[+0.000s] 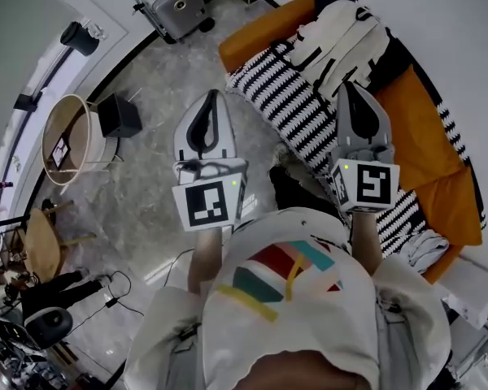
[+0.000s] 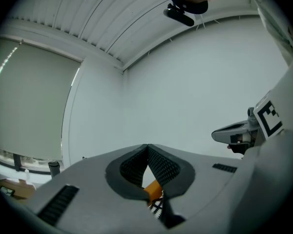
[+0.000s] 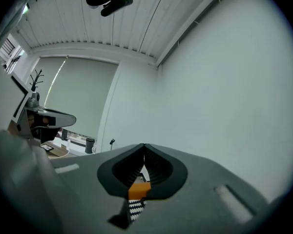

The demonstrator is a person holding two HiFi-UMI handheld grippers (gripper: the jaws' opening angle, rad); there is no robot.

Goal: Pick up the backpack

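Head view, left hand-held gripper (image 1: 213,96) and right hand-held gripper (image 1: 347,88) both clenched with nothing between the jaws, held level side by side, backpack (image 1: 342,35) lying on orange sofa (image 1: 427,136) beyond them, touching striped blanket (image 1: 285,96).

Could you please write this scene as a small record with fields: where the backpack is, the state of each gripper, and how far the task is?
backpack: cream and black, lying on the striped blanket on the orange sofa
left gripper: jaws together, nothing held
right gripper: jaws together, nothing held
task: not yet done; neither gripper grips the backpack
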